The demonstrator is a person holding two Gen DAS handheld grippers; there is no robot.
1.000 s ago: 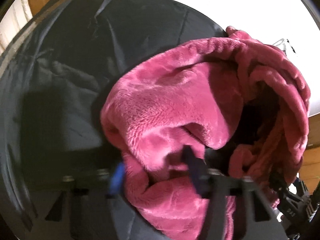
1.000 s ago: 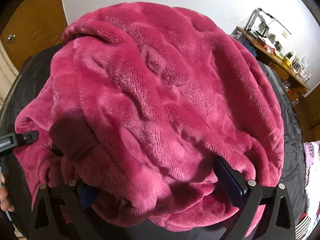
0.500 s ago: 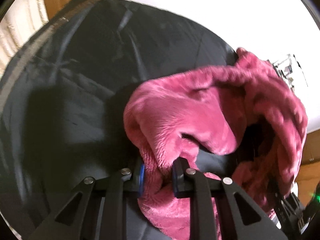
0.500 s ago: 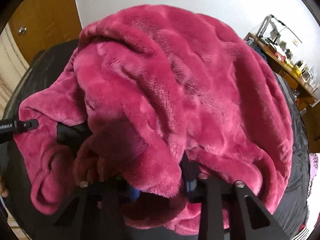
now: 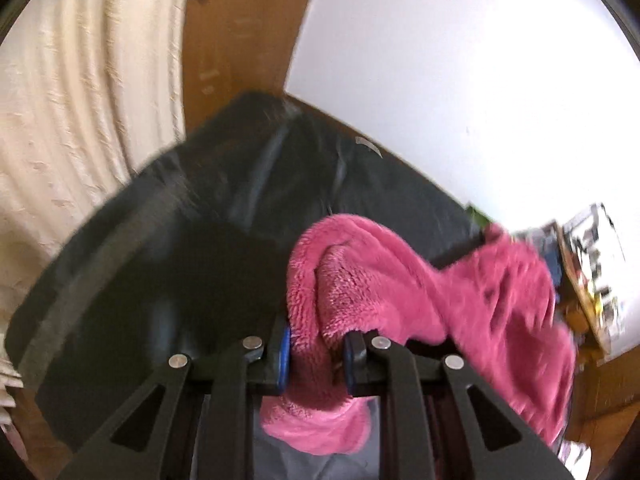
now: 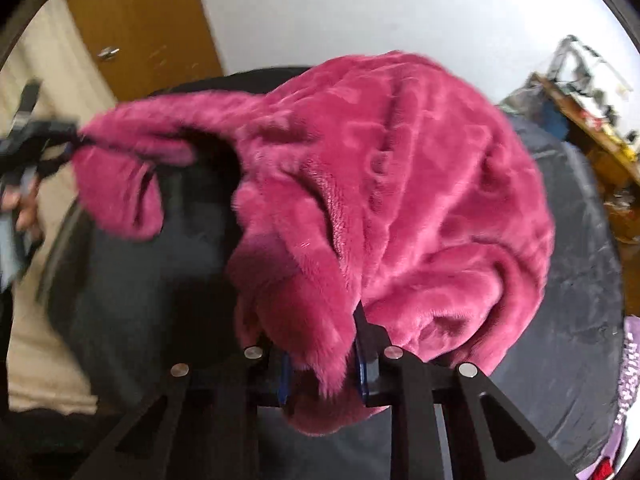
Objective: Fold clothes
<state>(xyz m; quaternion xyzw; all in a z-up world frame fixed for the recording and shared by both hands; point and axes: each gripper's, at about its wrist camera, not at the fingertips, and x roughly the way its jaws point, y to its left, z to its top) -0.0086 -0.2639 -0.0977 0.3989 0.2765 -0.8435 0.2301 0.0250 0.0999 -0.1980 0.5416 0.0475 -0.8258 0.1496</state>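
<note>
A fluffy magenta fleece garment (image 6: 400, 184) hangs bunched between both grippers above a black bed cover (image 5: 192, 240). My left gripper (image 5: 316, 356) is shut on a thick fold of the garment (image 5: 400, 280), which trails off to the right. My right gripper (image 6: 322, 364) is shut on another fold of it. The left gripper (image 6: 44, 140) also shows at the far left of the right wrist view, holding the stretched end of the garment.
A cream curtain (image 5: 80, 100) and a wooden door (image 5: 248, 28) stand behind the bed. A cluttered wooden desk (image 6: 592, 120) is at the right. A white wall (image 5: 460, 60) is behind. A purple printed cloth (image 6: 628, 384) lies at the bed's right edge.
Both grippers closed on the garment and lifted it. The left gripper pulled its end away to the left, stretching the fabric out, and both views tilted up toward the wall.
</note>
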